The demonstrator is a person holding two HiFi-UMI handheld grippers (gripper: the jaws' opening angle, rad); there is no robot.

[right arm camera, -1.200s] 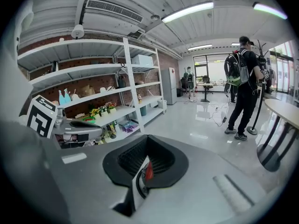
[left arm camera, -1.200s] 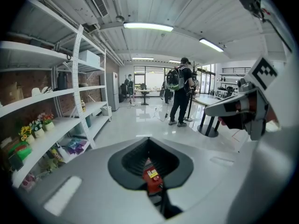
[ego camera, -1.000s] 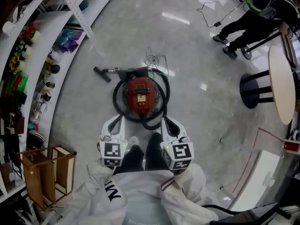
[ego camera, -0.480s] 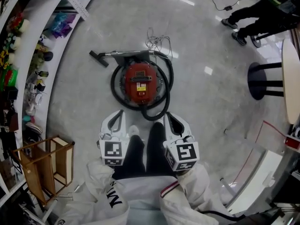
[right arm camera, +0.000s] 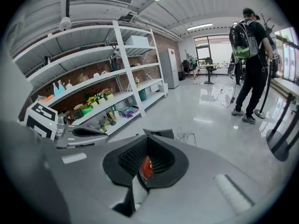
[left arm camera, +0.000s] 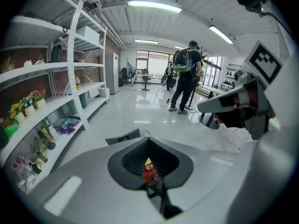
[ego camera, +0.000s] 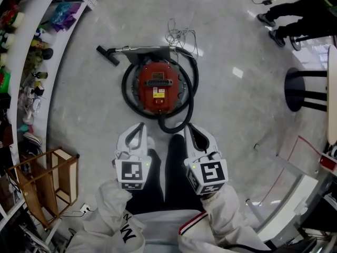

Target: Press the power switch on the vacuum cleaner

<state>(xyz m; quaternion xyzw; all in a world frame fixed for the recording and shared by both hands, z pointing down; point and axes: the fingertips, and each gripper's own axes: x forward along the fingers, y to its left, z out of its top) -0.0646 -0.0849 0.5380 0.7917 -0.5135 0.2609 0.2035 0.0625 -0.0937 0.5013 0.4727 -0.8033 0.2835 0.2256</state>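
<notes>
Since a second ago the red vacuum cleaner (ego camera: 157,80) has shifted upward in the head view. It lies on the floor (ego camera: 237,51) just ahead of two grippers. Both the left gripper (ego camera: 139,127) and the right gripper (ego camera: 189,127) have their jaws pressed together, holding nothing. I count one vacuum cleaner, one black hose (ego camera: 128,96) and one yellow label (ego camera: 157,93), whose print is too small to read.

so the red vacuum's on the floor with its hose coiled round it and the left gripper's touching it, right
No, the left gripper is not touching it: the head view shows it held back by the person's legs, clear of the red vacuum. The vacuum is on the floor, hose coiled round it.
</notes>
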